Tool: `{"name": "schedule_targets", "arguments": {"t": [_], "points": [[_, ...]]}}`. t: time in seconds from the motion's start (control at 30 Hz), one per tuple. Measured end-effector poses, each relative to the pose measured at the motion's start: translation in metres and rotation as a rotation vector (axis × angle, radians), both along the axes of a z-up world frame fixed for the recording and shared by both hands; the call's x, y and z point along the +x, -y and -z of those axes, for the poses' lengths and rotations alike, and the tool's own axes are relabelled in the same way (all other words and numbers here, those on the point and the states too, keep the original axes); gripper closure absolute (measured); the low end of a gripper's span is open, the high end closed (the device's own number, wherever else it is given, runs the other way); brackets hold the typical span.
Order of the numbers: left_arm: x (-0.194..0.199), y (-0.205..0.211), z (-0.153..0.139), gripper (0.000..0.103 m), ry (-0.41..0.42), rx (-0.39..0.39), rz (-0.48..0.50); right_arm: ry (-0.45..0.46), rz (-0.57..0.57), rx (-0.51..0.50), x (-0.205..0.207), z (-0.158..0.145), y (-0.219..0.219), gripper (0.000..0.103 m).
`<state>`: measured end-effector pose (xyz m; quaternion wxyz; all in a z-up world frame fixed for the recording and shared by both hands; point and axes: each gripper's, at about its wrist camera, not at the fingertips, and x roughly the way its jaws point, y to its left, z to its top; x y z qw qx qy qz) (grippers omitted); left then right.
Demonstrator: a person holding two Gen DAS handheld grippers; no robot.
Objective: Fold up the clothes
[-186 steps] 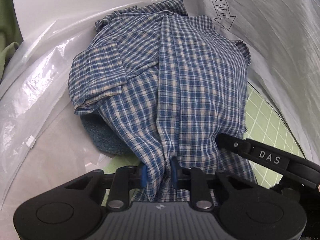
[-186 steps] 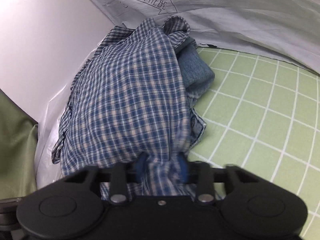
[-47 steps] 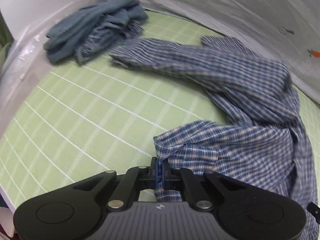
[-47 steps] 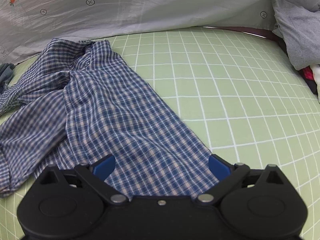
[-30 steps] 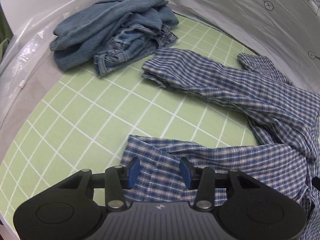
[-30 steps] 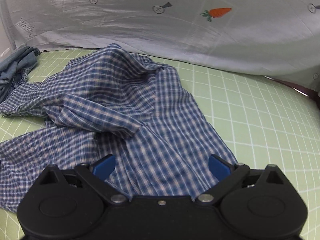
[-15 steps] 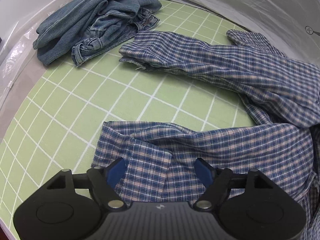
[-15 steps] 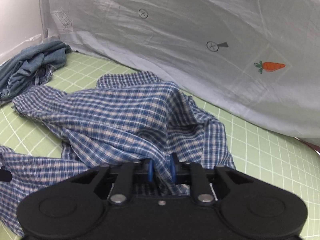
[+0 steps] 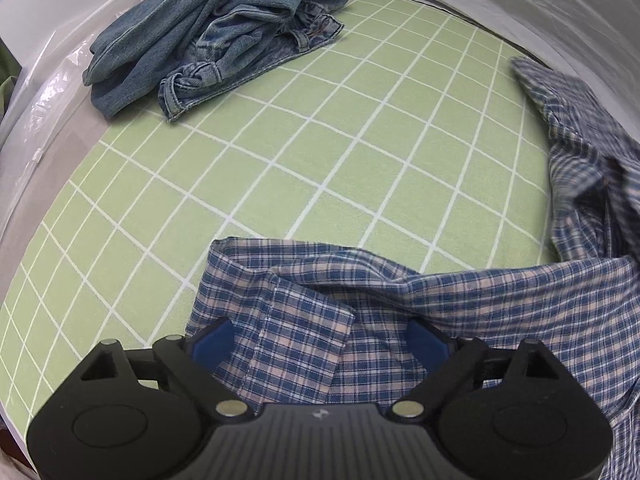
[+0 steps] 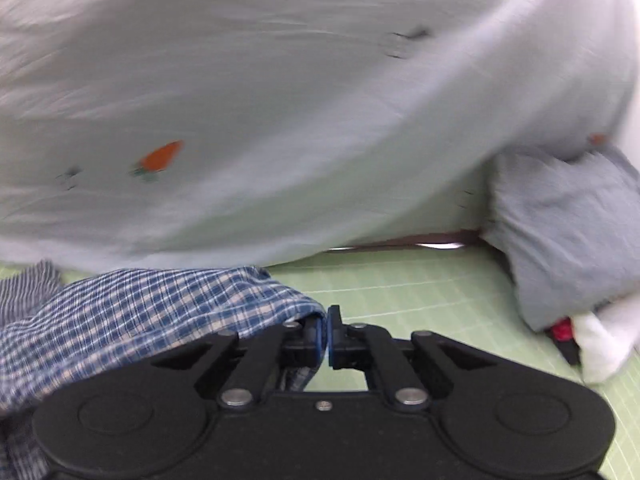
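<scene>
A blue plaid shirt [image 9: 400, 308] lies crumpled on the green grid mat [image 9: 320, 140], with one corner at the bottom and the rest trailing off to the right. My left gripper [image 9: 318, 344] points down over that corner. Its jaws are opening, and the cloth lies flat between the blue pads [image 9: 208, 344] without being pressed. In the blurred right wrist view my right gripper [image 10: 325, 336] is shut on an edge of the plaid shirt [image 10: 160, 304], lifted above the mat [image 10: 420, 280]. The cloth drapes off to the left over its left finger.
A heap of denim jeans [image 9: 216, 28] sits at the mat's far left corner, with clear plastic sheeting [image 9: 40, 112] along the left edge. A grey sheet with carrot prints [image 10: 280, 120] rises behind the mat. A grey garment pile [image 10: 568, 232] and a white item [image 10: 600, 348] lie at the right.
My left jaws have spread and let go of the shirt corner, which now rests on the mat. My right gripper has closed on the shirt and swung right, dragging the sleeve away from the jeans.
</scene>
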<state>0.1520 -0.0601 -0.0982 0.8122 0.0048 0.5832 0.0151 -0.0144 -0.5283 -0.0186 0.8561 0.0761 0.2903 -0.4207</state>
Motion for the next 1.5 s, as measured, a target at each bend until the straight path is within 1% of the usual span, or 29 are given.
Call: {"name": "schedule_targets", "arguments": {"t": [0.03,0.07,0.1,0.13,0.17,0.2,0.3,0.4,0.47,0.6,0.73,0.9,1.03,1.07,1.1,1.13,1.17,1.2,1.23,1.27,1.3,1.33,1.37,1.4,1.43,1.5], "points": [[0.0,0.0,0.0,0.008,0.001,0.001,0.001,0.018,0.092,0.012,-0.011,-0.003,0.021,0.097],[0.0,0.001,0.0,0.008,0.002,0.003,0.003,-0.004,0.159,0.02,-0.02,-0.002,0.033,0.094],[0.0,0.001,0.0,0.008,0.004,0.006,0.004,-0.027,0.225,0.028,-0.029,-0.001,0.046,0.088],[0.0,0.002,0.0,0.009,0.004,0.007,0.004,-0.041,0.219,0.057,-0.037,0.003,0.046,0.082],[0.001,0.003,-0.001,0.009,0.002,0.008,0.004,-0.054,0.211,0.086,-0.044,0.007,0.047,0.063],[0.0,0.004,-0.002,0.009,0.0,0.008,0.009,-0.068,0.202,0.115,-0.052,0.011,0.047,0.048],[-0.003,0.011,-0.007,0.009,0.006,0.01,0.035,-0.069,0.11,0.197,-0.069,0.025,0.02,0.034],[-0.012,0.019,-0.015,0.009,0.021,-0.006,0.077,-0.05,0.082,0.304,-0.081,0.04,-0.012,0.028],[-0.019,0.028,-0.02,0.009,0.03,-0.025,0.114,-0.03,0.063,0.387,-0.085,0.05,-0.032,0.027],[-0.037,0.052,-0.024,0.009,0.028,-0.051,0.242,-0.069,0.028,0.464,-0.087,0.067,-0.064,0.026],[-0.052,0.075,-0.022,0.009,0.026,-0.042,0.331,-0.084,-0.002,0.484,-0.087,0.072,-0.077,0.026],[-0.061,0.096,-0.017,0.009,0.017,-0.05,0.421,-0.098,-0.012,0.472,-0.089,0.071,-0.078,0.025],[-0.066,0.114,-0.012,0.009,-0.005,-0.068,0.492,-0.106,-0.002,0.486,-0.088,0.075,-0.074,0.025],[-0.067,0.119,-0.01,0.01,-0.008,-0.073,0.51,-0.106,0.0,0.493,-0.088,0.076,-0.073,0.025],[-0.068,0.124,-0.009,0.014,-0.009,-0.072,0.524,-0.106,-0.001,0.498,-0.087,0.076,-0.072,0.025],[-0.068,0.128,-0.008,0.022,-0.011,-0.065,0.535,-0.105,-0.008,0.5,-0.086,0.076,-0.073,0.025],[-0.069,0.132,-0.007,0.027,-0.013,-0.057,0.546,-0.104,-0.015,0.501,-0.085,0.077,-0.074,0.026],[-0.069,0.135,-0.007,0.036,-0.004,-0.044,0.55,-0.108,-0.024,0.497,-0.084,0.077,-0.075,0.03],[-0.069,0.138,-0.008,0.048,0.015,-0.026,0.549,-0.116,-0.03,0.486,-0.083,0.076,-0.076,0.034],[-0.068,0.14,-0.009,0.051,0.027,-0.018,0.548,-0.12,-0.043,0.485,-0.083,0.076,-0.076,0.049],[-0.065,0.139,-0.01,0.061,0.035,-0.02,0.541,-0.124,-0.056,0.484,-0.082,0.076,-0.076,0.07],[-0.061,0.138,-0.012,0.076,0.044,-0.021,0.526,-0.124,-0.061,0.485,-0.082,0.076,-0.075,0.078],[-0.056,0.136,-0.012,0.083,0.051,-0.025,0.507,-0.12,-0.057,0.483,-0.083,0.075,-0.073,0.092],[-0.05,0.132,-0.013,0.092,0.055,-0.031,0.485,-0.107,-0.059,0.484,-0.084,0.074,-0.069,0.099],[-0.044,0.129,-0.014,0.095,0.062,-0.036,0.463,-0.094,-0.061,0.485,-0.085,0.072,-0.066,0.1],[-0.031,0.122,-0.016,0.096,0.08,-0.041,0.419,-0.068,-0.044,0.464,-0.088,0.064,-0.057,0.101]]}}
